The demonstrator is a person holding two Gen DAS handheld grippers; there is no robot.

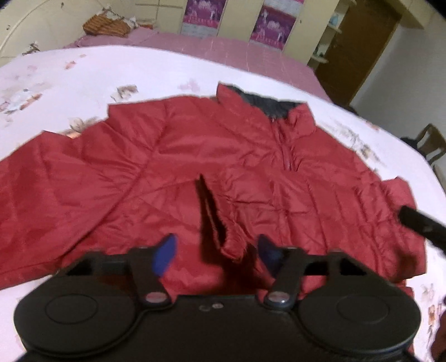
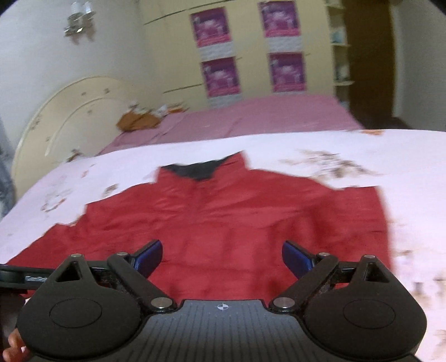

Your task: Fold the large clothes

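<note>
Item: red jacket [image 1: 195, 156], spread flat on a floral sheet [image 1: 69, 78], filling mid-frame, collar toward the top. Left gripper [image 1: 216, 250], lower centre: jaws apart, a raised fold of jacket fabric between them, grip not discernible. Right gripper [image 2: 221, 257], lower centre: jaws spread wide over the jacket's lower part, nothing between them.

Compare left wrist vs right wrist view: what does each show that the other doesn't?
Left wrist only: a raised flap of the red jacket standing between the left gripper pads, which do not visibly press it, a wooden chair at the right edge, and the tip of another black tool over the jacket.

Right wrist only: the right gripper open with nothing between its pads, a wall lamp, and the cream curved headboard.

Both: the jacket spread on the white floral sheet, the pink bedspread, and purple posters.
</note>
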